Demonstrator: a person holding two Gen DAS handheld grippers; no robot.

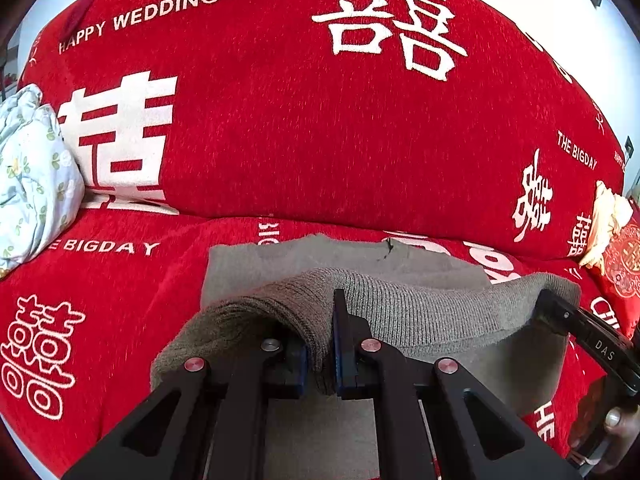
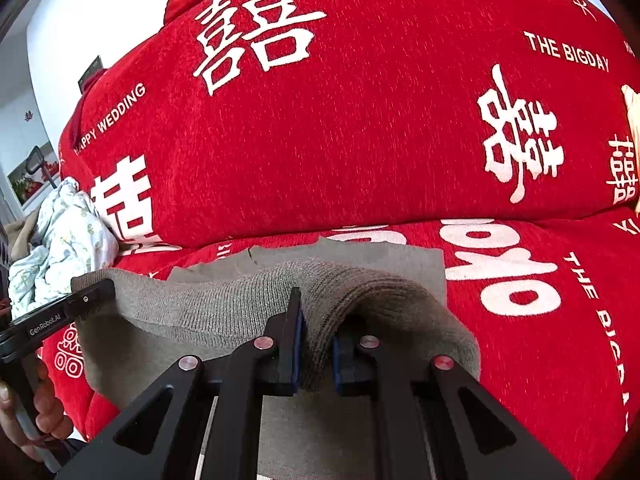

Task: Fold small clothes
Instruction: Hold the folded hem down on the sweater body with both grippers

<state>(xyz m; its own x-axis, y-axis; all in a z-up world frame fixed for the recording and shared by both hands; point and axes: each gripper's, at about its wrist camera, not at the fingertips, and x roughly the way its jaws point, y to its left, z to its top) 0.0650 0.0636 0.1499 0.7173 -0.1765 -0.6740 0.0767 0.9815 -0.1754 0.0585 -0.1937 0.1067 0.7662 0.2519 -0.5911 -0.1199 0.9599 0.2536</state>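
A grey knit garment [image 1: 420,312] lies on the red sofa seat, its ribbed hem lifted off the flat part [image 1: 248,264]. My left gripper [image 1: 320,356] is shut on the hem near its left end. My right gripper [image 2: 316,354] is shut on the same garment [image 2: 224,304] near its right end. The hem hangs taut between the two. The right gripper shows in the left wrist view [image 1: 560,312]; the left gripper shows in the right wrist view [image 2: 92,294].
The red sofa cover [image 1: 320,140] with white lettering rises as a backrest behind the garment. A pale floral cloth bundle [image 1: 28,176] lies at the left end of the seat. A cream cloth [image 1: 608,216] and a red cushion [image 1: 624,264] sit at the right.
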